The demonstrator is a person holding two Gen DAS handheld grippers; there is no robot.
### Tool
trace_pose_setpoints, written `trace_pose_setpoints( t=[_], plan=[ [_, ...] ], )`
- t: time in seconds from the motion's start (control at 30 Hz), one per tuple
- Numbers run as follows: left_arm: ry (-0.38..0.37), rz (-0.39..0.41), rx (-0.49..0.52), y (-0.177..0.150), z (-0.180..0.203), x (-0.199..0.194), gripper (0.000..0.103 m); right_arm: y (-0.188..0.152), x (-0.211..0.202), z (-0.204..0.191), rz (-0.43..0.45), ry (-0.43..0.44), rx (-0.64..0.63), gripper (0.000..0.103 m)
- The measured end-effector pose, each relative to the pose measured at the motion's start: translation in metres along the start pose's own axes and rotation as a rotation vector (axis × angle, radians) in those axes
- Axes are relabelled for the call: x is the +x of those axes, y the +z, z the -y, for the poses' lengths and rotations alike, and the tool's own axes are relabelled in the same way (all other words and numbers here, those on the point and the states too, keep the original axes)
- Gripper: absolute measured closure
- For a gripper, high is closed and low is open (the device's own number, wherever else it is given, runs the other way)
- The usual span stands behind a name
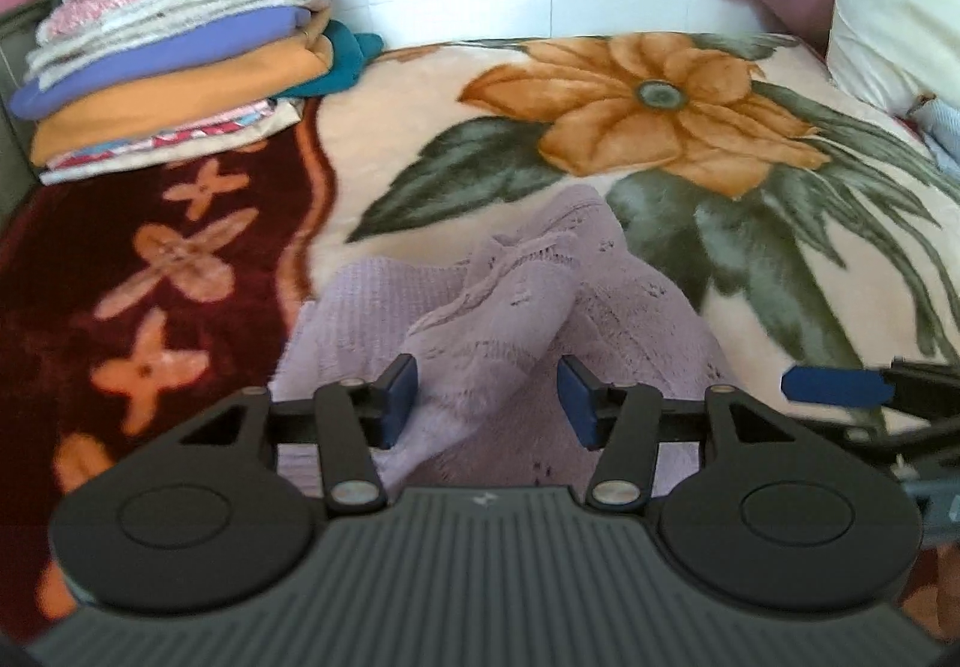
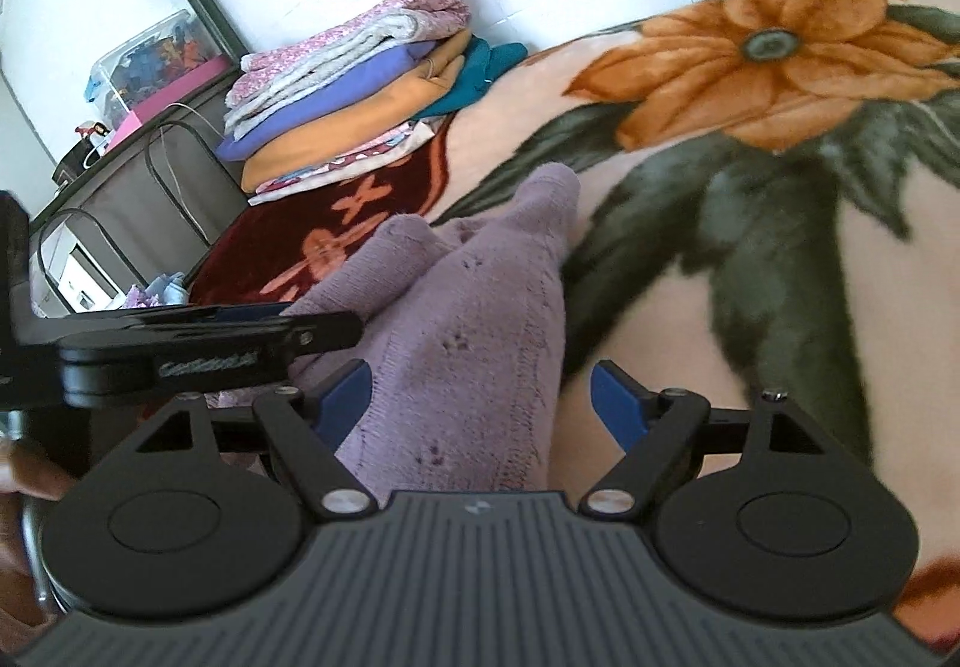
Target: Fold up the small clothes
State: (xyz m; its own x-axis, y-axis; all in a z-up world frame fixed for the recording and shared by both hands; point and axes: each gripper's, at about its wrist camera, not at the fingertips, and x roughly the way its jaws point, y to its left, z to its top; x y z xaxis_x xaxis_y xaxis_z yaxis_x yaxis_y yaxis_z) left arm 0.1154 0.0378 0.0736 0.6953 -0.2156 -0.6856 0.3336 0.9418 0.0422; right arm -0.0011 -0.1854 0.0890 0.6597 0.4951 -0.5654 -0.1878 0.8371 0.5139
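A small lilac knitted garment [image 1: 510, 307] lies crumpled on the flowered blanket [image 1: 660, 96]; it also shows in the right wrist view [image 2: 480, 319]. My left gripper [image 1: 487, 397] is open just above the garment's near part, with cloth lying between its blue pads. My right gripper [image 2: 480, 403] is open over the garment's right edge, cloth between the pads. The right gripper's blue fingertip [image 1: 834, 385] shows at the right edge of the left wrist view. The left gripper [image 2: 210, 343] shows from the side in the right wrist view.
A stack of folded clothes [image 1: 180, 66] sits at the blanket's far left corner, also seen in the right wrist view [image 2: 348, 96]. A white pillow [image 1: 894, 6] and a pink pillow [image 1: 792, 0] lie at the far right. A white tiled wall stands behind. A grey storage bin [image 2: 150, 175] stands beside the bed.
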Motion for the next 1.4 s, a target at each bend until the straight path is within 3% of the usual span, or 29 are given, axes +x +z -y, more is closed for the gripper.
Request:
trace_pose_setpoints(
  t=[0.07,0.1,0.13,0.27,0.4,0.67,0.87,0.97,1.13,1.4],
  plan=[
    [-0.002,0.017,-0.016,-0.002,-0.002,0.008,0.05,-0.001,0.002,0.002,-0.003,-0.002,0.006,0.018],
    [0.002,0.033,-0.023,-0.003,-0.002,0.009,0.062,-0.001,0.003,0.002,-0.006,-0.003,0.005,0.018],
    [0.0,0.047,-0.03,-0.004,-0.003,0.01,0.088,-0.002,0.005,0.002,-0.011,-0.005,0.003,0.018],
    [0.012,0.111,-0.091,0.003,-0.018,-0.001,0.089,-0.003,0.012,0.0,-0.031,0.001,-0.007,0.018],
    [0.091,0.182,-0.147,0.014,-0.048,-0.021,0.089,-0.004,0.017,-0.012,-0.041,0.049,-0.026,0.018],
    [0.134,0.033,-0.274,-0.009,-0.105,0.024,0.089,-0.018,0.02,-0.051,-0.016,0.036,-0.162,0.014],
    [0.118,0.029,-0.297,-0.024,-0.106,0.022,0.086,-0.021,0.023,-0.054,-0.027,0.018,-0.22,0.014],
    [0.086,0.017,-0.338,-0.022,-0.109,0.011,0.077,-0.016,0.02,-0.046,-0.033,0.031,-0.192,0.013],
    [-0.004,0.026,-0.42,-0.029,-0.112,-0.015,0.04,-0.004,0.015,-0.024,-0.019,0.047,-0.077,0.009],
    [-0.063,-0.024,-0.492,-0.061,-0.102,-0.03,0.037,0.005,0.029,0.013,-0.122,0.112,0.158,0.008]
  ],
)
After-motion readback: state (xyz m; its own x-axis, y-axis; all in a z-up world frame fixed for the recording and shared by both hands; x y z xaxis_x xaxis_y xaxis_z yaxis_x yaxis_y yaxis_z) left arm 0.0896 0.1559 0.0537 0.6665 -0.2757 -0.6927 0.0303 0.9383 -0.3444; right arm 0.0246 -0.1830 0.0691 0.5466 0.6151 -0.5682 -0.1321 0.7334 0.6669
